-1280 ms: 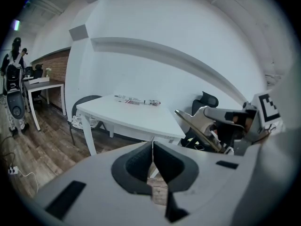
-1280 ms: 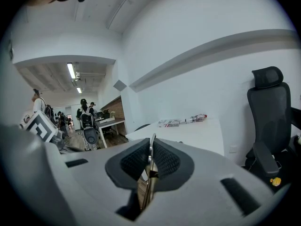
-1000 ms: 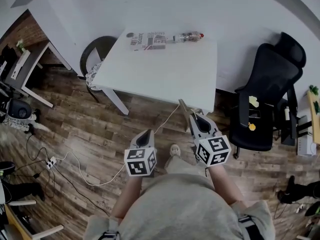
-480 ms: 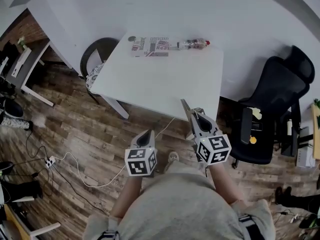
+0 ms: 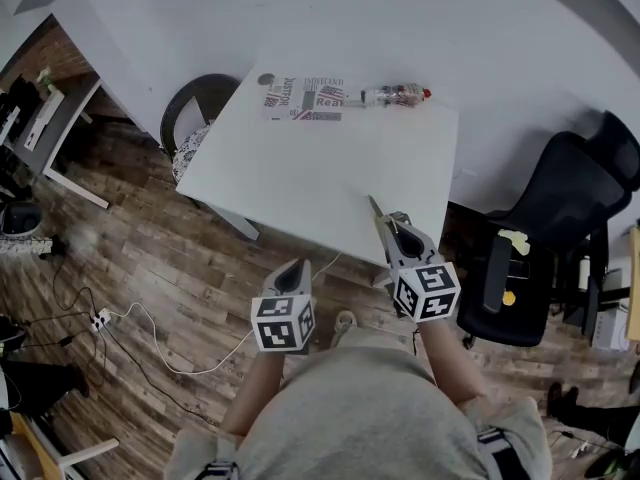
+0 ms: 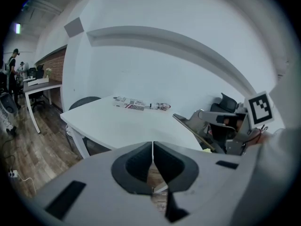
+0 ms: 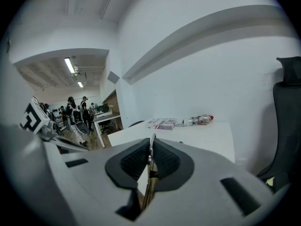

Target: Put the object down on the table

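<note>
Right gripper: pointing slightly down over table edge, jaws gripping a thin strip. Left gripper: hovering above floor, jaws clenched, empty.

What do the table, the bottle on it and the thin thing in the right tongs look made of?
The table looks like smooth matte white laminate; no grain shows. The bottle seems clear plastic, see-through with a red cap. The thin thing in the right tongs shows a pale shiny edge, perhaps metal, brownish lower down; too slim to be sure.
</note>
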{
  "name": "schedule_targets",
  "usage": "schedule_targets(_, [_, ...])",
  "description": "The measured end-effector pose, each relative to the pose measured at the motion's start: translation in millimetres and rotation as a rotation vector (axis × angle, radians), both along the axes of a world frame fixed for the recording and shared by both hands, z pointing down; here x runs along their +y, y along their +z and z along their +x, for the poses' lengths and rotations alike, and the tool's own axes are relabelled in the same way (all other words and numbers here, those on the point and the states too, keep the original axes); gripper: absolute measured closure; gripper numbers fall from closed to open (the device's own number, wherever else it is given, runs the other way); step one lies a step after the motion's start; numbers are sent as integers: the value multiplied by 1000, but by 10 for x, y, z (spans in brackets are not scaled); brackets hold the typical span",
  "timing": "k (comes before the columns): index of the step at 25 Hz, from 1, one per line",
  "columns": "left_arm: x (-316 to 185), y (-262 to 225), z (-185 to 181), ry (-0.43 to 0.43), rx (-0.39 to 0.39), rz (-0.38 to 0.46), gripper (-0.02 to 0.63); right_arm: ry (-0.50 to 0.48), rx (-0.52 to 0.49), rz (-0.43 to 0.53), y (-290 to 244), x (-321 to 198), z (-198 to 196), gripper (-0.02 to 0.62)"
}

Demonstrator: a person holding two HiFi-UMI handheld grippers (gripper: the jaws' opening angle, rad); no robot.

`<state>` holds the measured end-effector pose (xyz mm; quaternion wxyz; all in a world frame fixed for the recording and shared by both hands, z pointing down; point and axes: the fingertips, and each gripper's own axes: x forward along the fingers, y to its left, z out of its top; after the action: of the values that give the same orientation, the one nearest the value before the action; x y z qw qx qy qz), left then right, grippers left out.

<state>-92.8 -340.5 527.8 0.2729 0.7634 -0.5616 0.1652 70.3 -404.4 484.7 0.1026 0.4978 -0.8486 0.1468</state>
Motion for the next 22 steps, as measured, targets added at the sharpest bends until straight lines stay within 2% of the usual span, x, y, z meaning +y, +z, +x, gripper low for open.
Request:
schedule_targets(14, [-517, 181, 192, -15, -12, -32, 595, -14, 37, -56, 442, -681, 156, 572])
schedule_targets(22, [-642, 263, 252, -19, -19, -56, 595, -19, 62, -94, 714, -924, 159, 572])
